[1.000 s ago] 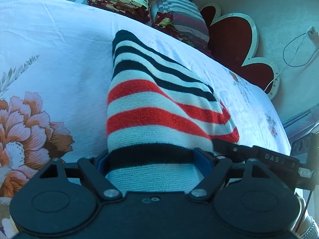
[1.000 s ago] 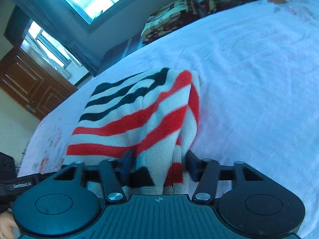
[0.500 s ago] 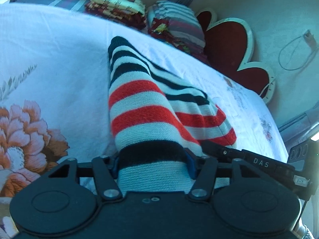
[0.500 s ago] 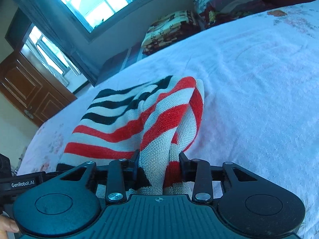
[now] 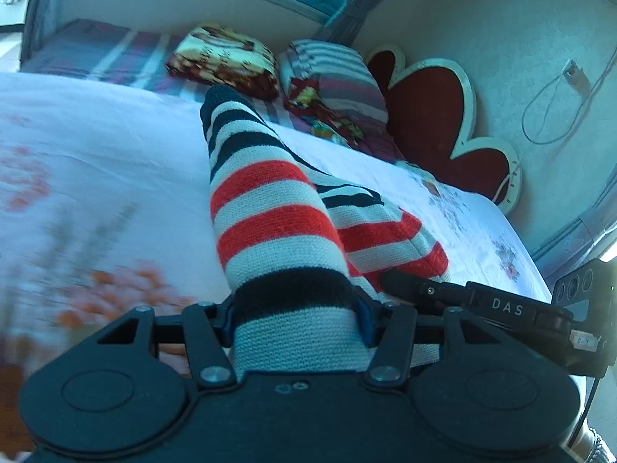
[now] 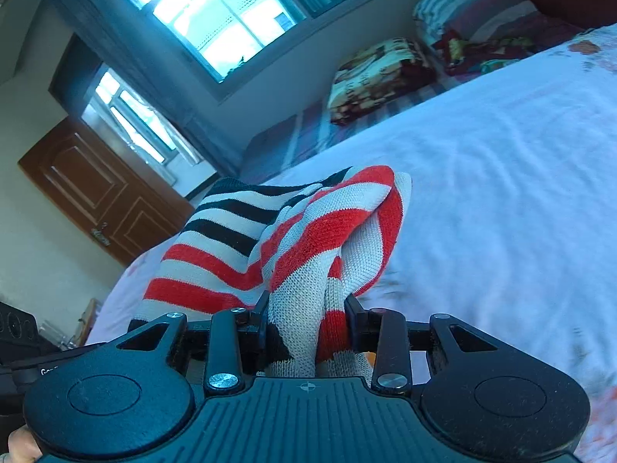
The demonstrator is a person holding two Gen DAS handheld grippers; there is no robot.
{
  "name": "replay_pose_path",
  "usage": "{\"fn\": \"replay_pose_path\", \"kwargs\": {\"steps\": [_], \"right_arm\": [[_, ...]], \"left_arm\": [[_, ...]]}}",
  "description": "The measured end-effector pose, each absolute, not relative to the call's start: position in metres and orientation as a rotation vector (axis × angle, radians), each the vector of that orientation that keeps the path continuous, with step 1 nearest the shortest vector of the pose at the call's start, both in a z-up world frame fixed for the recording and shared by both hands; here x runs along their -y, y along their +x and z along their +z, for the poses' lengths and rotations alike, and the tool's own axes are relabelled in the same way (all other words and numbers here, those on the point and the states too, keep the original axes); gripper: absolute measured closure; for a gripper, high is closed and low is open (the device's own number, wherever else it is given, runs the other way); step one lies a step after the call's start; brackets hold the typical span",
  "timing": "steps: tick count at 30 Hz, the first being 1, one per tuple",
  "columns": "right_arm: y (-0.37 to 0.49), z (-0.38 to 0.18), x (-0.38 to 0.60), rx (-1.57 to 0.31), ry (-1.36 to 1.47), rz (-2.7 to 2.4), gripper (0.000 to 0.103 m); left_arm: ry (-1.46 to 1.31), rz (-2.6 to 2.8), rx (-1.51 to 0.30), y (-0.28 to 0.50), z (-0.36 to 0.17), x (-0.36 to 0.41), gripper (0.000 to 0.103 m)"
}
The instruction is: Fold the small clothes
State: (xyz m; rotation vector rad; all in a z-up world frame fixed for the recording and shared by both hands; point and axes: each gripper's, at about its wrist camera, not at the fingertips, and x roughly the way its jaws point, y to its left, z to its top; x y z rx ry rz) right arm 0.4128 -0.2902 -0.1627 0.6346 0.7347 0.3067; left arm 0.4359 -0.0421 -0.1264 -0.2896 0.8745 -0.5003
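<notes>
A small knitted garment with red, white and black stripes [image 5: 270,227] is held up over the white floral bedsheet [image 5: 96,162]. My left gripper [image 5: 295,318] is shut on its black-and-white end. My right gripper [image 6: 306,326] is shut on a bunched red-and-white part of the same garment [image 6: 308,239]. The cloth hangs bunched and draped between the two grippers. The right gripper also shows in the left wrist view [image 5: 482,305], close on the right. The garment's far tip points toward the pillows.
Folded blankets and a striped pillow [image 5: 331,73] lie at the head of the bed, beside a red flower-shaped headboard [image 5: 435,127]. A window [image 6: 216,11] and a wooden door [image 6: 96,189] are on the far walls. A cable hangs on the wall [image 5: 555,108].
Both grippers have lifted and tilted up with the garment. Both jaws have closed tighter, bunching the cloth narrower. The garment has risen off the sheet.
</notes>
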Motion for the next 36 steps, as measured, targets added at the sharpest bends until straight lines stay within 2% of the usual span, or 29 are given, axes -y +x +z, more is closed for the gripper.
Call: {"fn": "replay_pose_path", "kwargs": {"steps": [11, 21, 26, 29, 31, 36], "right_arm": [[0.430, -0.158, 0.131, -0.743, 0.625, 0.360, 0.067], [0.475, -0.188, -0.004, -0.784, 0.597, 0.370, 0.067], [0.495, -0.216, -0.025, -0.830, 0.565, 0.362, 0.067], [0.501, -0.231, -0.019, -0.857, 0.568, 0.351, 0.064], [0.500, -0.233, -0.010, -0.852, 0.568, 0.333, 0.058], [0.497, -0.200, 0.004, -0.771, 0.521, 0.292, 0.058]], "left_arm": [[-0.279, -0.443, -0.840, 0.436, -0.112, -0.099, 0.049], [-0.304, -0.390, -0.849, 0.465, -0.137, -0.215, 0.049], [-0.317, -0.353, -0.869, 0.479, -0.170, -0.239, 0.047], [-0.359, -0.336, -0.871, 0.479, -0.191, -0.255, 0.035], [-0.346, -0.334, -0.862, 0.480, -0.188, -0.255, 0.032], [-0.328, -0.294, -0.829, 0.473, -0.160, -0.262, 0.036]]}}
